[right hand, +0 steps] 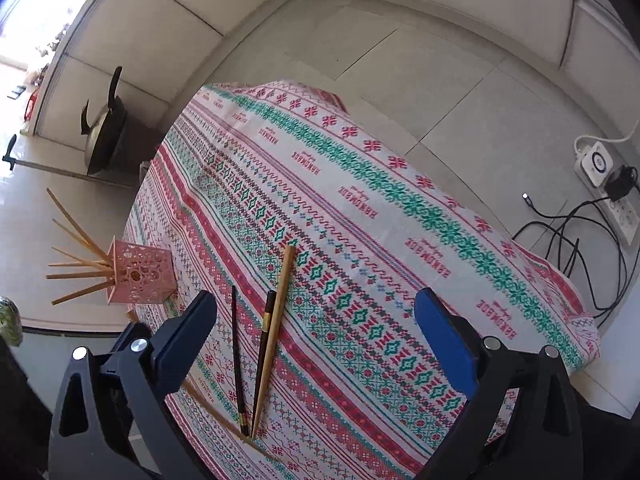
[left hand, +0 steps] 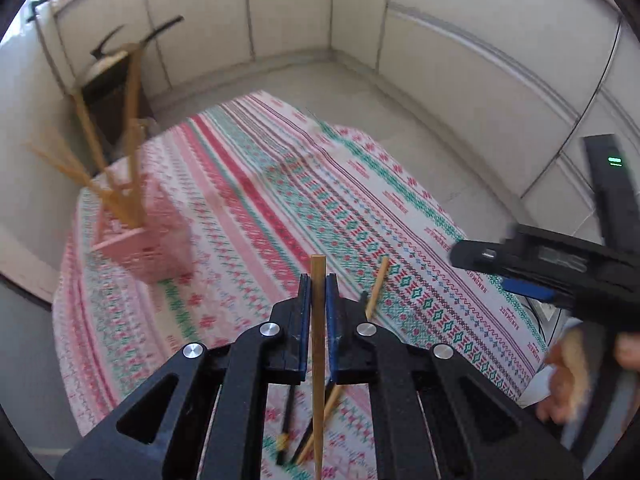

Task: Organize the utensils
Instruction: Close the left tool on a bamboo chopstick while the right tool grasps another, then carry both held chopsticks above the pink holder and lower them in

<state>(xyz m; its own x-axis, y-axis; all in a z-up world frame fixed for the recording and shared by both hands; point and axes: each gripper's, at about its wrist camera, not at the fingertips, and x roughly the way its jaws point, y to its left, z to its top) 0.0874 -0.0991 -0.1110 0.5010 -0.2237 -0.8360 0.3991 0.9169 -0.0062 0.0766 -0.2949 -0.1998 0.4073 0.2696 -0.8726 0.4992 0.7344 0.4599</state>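
Observation:
My left gripper (left hand: 318, 280) is shut on a wooden chopstick (left hand: 318, 344), which stands upright between the blue pads above the patterned tablecloth (left hand: 256, 200). A pink perforated holder (left hand: 148, 240) at the left holds several wooden chopsticks. In the right wrist view my right gripper (right hand: 316, 304) is open over the cloth, nothing between its fingers. Under it lie a wooden chopstick (right hand: 276, 328) and two black chopsticks (right hand: 238, 360); another wooden one (right hand: 216, 408) lies crosswise at their near ends. The pink holder (right hand: 140, 276) stands by the table's left edge.
A wok (right hand: 104, 136) rests on a dark stand on the floor beyond the table's far left corner. A power strip (right hand: 596, 164) and black cables (right hand: 560, 232) lie on the tiled floor at the right. A hand (left hand: 568, 376) carries the right gripper (left hand: 540, 272).

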